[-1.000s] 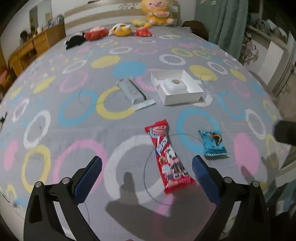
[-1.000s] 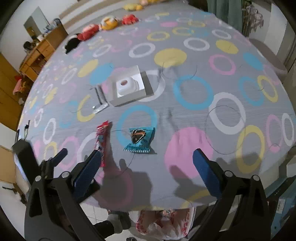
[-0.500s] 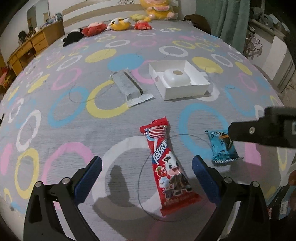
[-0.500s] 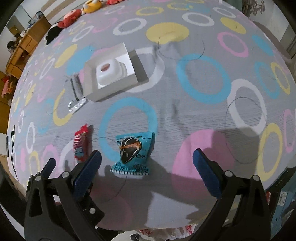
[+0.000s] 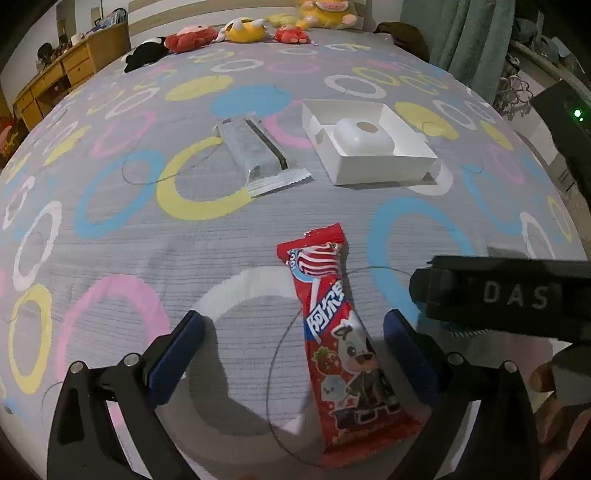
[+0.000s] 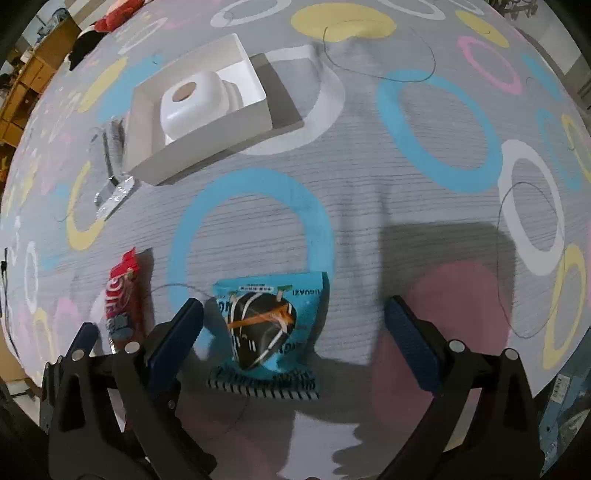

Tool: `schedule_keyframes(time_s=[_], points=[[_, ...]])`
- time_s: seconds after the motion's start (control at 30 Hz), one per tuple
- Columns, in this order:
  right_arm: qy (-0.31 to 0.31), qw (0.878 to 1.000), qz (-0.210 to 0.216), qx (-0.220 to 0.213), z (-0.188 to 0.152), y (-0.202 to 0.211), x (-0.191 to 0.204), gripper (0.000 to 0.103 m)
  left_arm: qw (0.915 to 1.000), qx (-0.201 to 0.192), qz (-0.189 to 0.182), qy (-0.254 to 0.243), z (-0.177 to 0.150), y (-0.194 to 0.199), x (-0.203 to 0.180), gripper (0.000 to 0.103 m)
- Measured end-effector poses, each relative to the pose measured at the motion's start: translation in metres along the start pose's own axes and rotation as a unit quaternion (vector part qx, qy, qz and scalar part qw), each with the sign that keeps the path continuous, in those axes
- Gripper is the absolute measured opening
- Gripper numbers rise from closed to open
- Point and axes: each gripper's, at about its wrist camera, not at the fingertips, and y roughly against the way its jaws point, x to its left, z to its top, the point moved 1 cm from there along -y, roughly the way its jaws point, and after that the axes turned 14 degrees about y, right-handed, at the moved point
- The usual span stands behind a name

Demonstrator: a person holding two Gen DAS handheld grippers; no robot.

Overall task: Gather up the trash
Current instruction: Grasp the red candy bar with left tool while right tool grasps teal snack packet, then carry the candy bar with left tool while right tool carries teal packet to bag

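Observation:
A red snack wrapper (image 5: 340, 332) lies on the grey ring-patterned bedspread. My left gripper (image 5: 291, 350) is open, low over it, with the wrapper's lower half between the fingers, nearer the right one. A blue snack packet (image 6: 267, 325) lies between the open fingers of my right gripper (image 6: 295, 339), close to the left finger. The red wrapper also shows in the right wrist view (image 6: 123, 295). A silver wrapper (image 5: 255, 155) and a white open box (image 5: 365, 144) lie farther back. The right gripper's body crosses the left wrist view and hides the blue packet there.
Several plush toys (image 5: 240, 31) line the far edge of the bed. A wooden dresser (image 5: 62, 77) stands at the far left and a teal curtain (image 5: 454, 33) at the far right. The bed's near edge runs just below both grippers.
Both grippers have moved forward and down toward the bed. The red wrapper now sits between the left fingers and the blue packet between the right fingers. The right gripper has come into the left view.

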Motion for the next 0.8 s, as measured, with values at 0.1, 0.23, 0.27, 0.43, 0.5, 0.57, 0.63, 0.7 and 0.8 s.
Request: schedule_keyframes(time_s=[0.1, 0.23, 0.27, 0.43, 0.5, 0.57, 0.63, 0.7, 0.8], points=[[-0.006, 1.000, -0.009, 0.002, 0.000, -0.001, 0.002, 0.096, 1.0000, -0.001, 0.001, -0.002, -0.001, -0.002, -0.001, 0.095], [-0.003, 1.000, -0.027, -0.001, -0.001, -0.002, 0.008, 0.090, 1.0000, -0.004, 0.003, 0.000, -0.001, -0.002, -0.002, 0.095], [-0.005, 0.999, -0.035, -0.002, -0.002, -0.001, 0.008, 0.080, 1.0000, -0.005, 0.003, 0.001, 0.000, -0.003, -0.002, 0.095], [-0.004, 0.999, -0.040, -0.002, -0.004, 0.009, 0.006, 0.028, 0.9997, -0.022, -0.003, -0.003, 0.005, 0.003, -0.003, 0.015], [-0.004, 0.999, -0.038, -0.003, -0.003, 0.011, 0.002, 0.022, 0.9998, -0.013, -0.017, 0.001, 0.007, 0.005, -0.003, 0.013], [0.000, 0.999, -0.036, -0.010, -0.004, 0.015, 0.001, 0.020, 0.9996, -0.012, -0.025, 0.004, 0.009, 0.007, -0.002, 0.013], [0.004, 0.999, -0.035, -0.016, -0.005, 0.019, 0.001, 0.020, 0.9994, -0.014, -0.031, 0.008, 0.010, 0.011, 0.000, 0.013], [0.007, 0.999, -0.032, -0.024, -0.008, 0.027, -0.001, 0.020, 0.9991, -0.014, -0.039, 0.012, 0.012, 0.015, 0.002, 0.013], [0.010, 0.999, -0.031, -0.033, -0.015, 0.038, -0.005, 0.020, 0.9988, -0.022, -0.042, 0.010, 0.013, 0.021, 0.002, 0.013]])
